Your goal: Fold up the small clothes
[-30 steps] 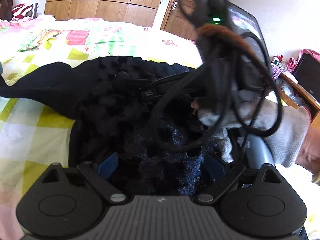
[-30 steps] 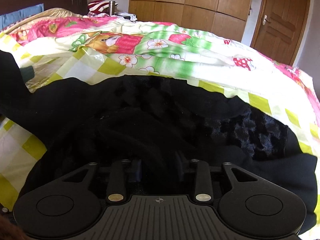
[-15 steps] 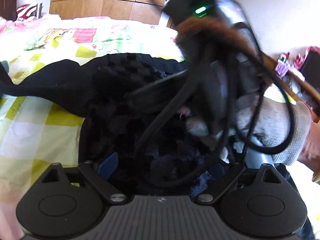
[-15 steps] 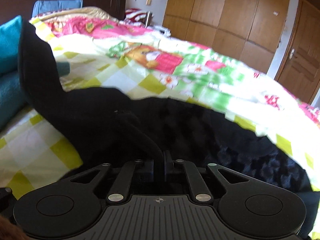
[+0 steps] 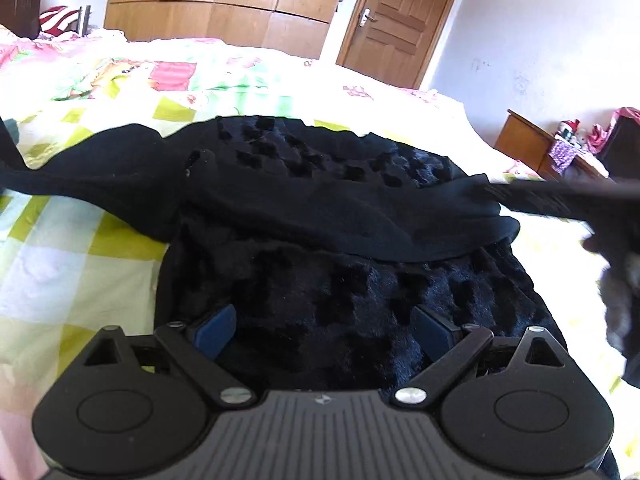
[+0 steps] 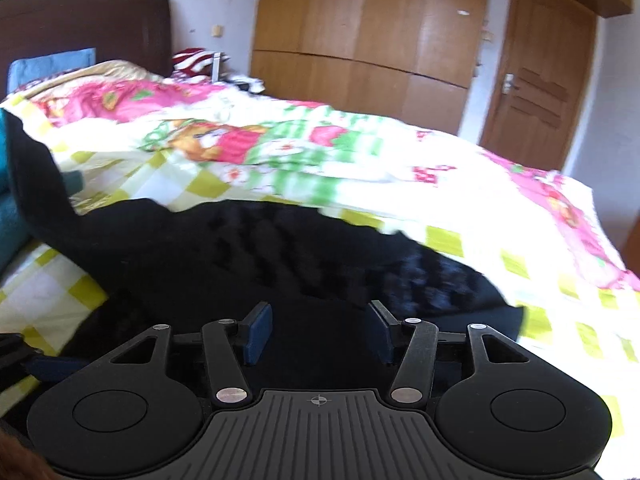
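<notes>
A black fuzzy garment [image 5: 320, 208] lies on the bed, with a smooth black flap folded across its middle and a sleeve trailing left. My left gripper [image 5: 322, 330] is open, its blue pads [image 5: 214, 328] spread just above the near fuzzy part. In the right wrist view the same garment [image 6: 256, 248] lies below my right gripper [image 6: 318, 334], which is open and empty above the cloth. The right hand shows blurred at the right edge of the left wrist view [image 5: 616, 232].
The bed has a bright checked and cartoon-print cover [image 6: 360, 160]. Teal folded cloth [image 6: 10, 216] sits at the left. A wooden wardrobe [image 6: 360, 40] and door [image 6: 536, 88] stand behind. A cluttered wooden side table [image 5: 560, 148] is at the right.
My right gripper has opened and let go of the black fabric, then drawn away to the right. The flap now lies folded across the garment. The left gripper stayed open in place.
</notes>
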{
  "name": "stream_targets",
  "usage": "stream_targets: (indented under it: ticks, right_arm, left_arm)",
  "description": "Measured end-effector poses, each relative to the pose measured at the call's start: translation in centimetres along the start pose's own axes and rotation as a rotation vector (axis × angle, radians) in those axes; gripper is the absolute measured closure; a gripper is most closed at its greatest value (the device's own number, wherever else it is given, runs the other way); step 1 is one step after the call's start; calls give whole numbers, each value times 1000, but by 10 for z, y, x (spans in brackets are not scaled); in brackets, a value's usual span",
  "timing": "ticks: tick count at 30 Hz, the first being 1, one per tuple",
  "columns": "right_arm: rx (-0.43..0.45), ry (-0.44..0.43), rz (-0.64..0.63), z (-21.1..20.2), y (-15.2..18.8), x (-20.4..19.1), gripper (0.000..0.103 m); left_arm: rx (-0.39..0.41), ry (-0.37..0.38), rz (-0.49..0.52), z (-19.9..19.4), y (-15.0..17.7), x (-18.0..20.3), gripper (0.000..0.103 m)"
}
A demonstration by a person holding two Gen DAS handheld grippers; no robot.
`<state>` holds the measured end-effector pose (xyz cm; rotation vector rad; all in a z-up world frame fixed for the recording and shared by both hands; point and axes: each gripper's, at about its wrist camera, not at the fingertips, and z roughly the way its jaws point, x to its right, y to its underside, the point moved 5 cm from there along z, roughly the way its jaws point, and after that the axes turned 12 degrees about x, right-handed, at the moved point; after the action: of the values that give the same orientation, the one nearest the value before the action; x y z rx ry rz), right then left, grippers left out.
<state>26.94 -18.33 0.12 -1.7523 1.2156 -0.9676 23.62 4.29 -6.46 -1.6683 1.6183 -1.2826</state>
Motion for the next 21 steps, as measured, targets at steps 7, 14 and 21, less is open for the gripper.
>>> stream_targets:
  ticks: [7,14,21]
  right_arm:
    - [-92,179,-14,-13,63,72,51]
    - [-68,103,144,25,68,78,84]
    - [-122,176,206,-26,74,100,103]
  left_arm:
    - [21,-37,42,25,-31,4,0]
    - [74,-71,223,59,-59,30,0]
    - [8,-149,306,95,-39,24,0]
